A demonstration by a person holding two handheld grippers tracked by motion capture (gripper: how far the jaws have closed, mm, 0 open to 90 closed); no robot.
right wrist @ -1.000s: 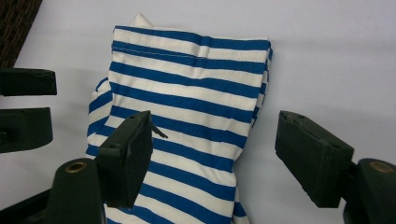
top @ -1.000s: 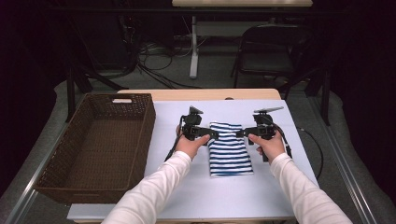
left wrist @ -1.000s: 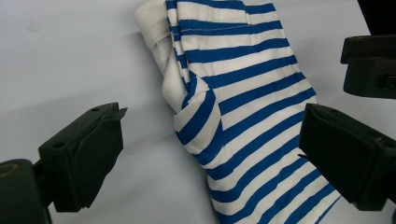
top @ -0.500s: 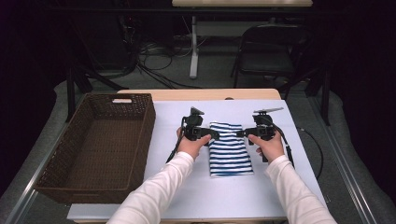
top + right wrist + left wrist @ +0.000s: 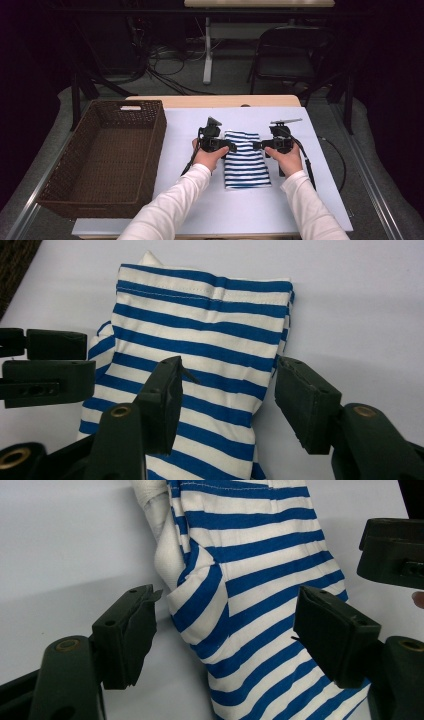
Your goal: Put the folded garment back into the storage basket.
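Both grippers straddle a folded striped cloth [image 5: 246,160] on the white table [image 5: 200,210]. The left gripper [image 5: 225,630] and right gripper [image 5: 227,400] have just been closing, pads not yet pressing its edges

A dark room with a black chair [image 5: 289,55] on grey floor [image 5: 230,80].

Blue-and-white striped cloth [image 5: 244,160], dark brown wicker basket [image 5: 107,155], pale lavender table cover [image 5: 210,200]

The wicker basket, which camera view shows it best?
The high view: the wicker basket shows whole there, a brown rectangular basket with a handle cutout, left of the striped cloth on the table. The right gripper view catches just a dark woven corner at its top left edge. The left gripper view looks at cloth and table.
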